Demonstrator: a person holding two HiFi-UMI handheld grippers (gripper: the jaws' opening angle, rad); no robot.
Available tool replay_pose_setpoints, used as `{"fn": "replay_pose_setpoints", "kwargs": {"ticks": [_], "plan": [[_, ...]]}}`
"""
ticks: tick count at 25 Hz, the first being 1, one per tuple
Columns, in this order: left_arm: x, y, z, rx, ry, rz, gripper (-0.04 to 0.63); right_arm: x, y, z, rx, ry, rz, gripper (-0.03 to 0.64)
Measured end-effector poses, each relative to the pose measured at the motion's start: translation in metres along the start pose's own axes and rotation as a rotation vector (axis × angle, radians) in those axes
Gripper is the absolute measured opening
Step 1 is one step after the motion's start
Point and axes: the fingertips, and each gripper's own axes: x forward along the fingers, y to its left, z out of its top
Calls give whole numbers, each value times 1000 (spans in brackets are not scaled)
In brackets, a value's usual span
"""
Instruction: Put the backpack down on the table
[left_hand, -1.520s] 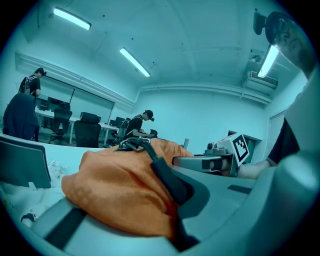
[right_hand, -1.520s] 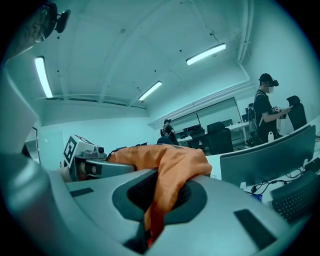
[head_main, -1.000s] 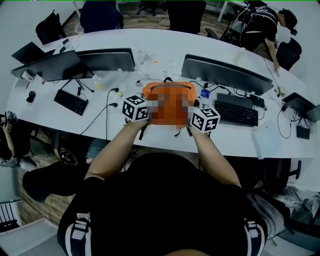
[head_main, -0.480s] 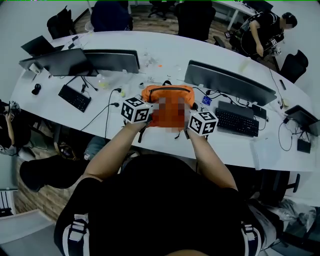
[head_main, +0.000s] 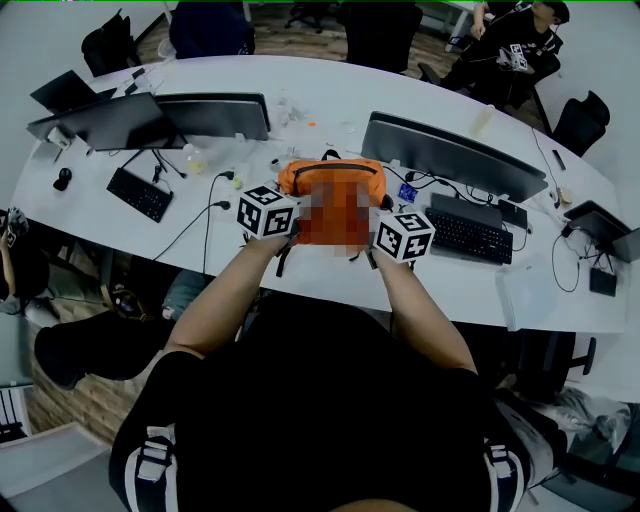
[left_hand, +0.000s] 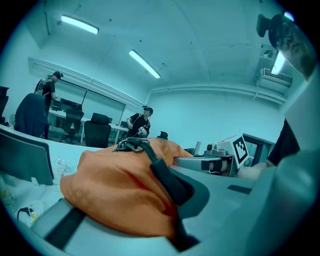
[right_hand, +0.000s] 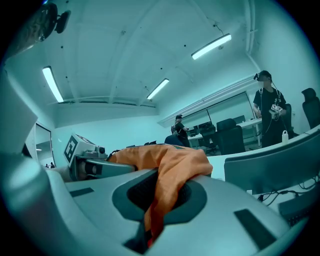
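Head view: is looking steeply down from above onto the table (head_main: 330, 95) and backpack (head_main: 330, 172).
Left gripper view: is sitting close, facing across the backpack toward the right gripper (left_hand: 200, 162).
Right gripper view: is sitting close, facing the left gripper (right_hand: 115, 167).
Shared: all are showing the backpack.

Ceiling strip lights (left_hand: 144, 63), teal cast, fisheye edges

Dressed in a black top (head_main: 320, 400), short in the sleeve, with forearms bare. Fitted at both near shoulders with black straps (head_main: 150, 462) banded in white. Equipped with a left gripper (left_hand: 172, 195) and a right gripper (right_hand: 155, 200) of smooth grey moulding, with dark textured recesses on the inner jaw faces. Topped with white cubes (head_main: 266, 211) bearing black square markers.
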Motion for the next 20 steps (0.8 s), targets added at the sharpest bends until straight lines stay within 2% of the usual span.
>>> {"fn": "replay_pose_setpoints", "kwargs": {"ticks": [12, 20], "plan": [[3, 18, -5, -45, -5, -39, 29, 17, -5, -7, 0, 18, -20, 32], [6, 35, -12, -57, 24, -61, 29, 30, -10, -16, 21, 36, -35, 32]]}}
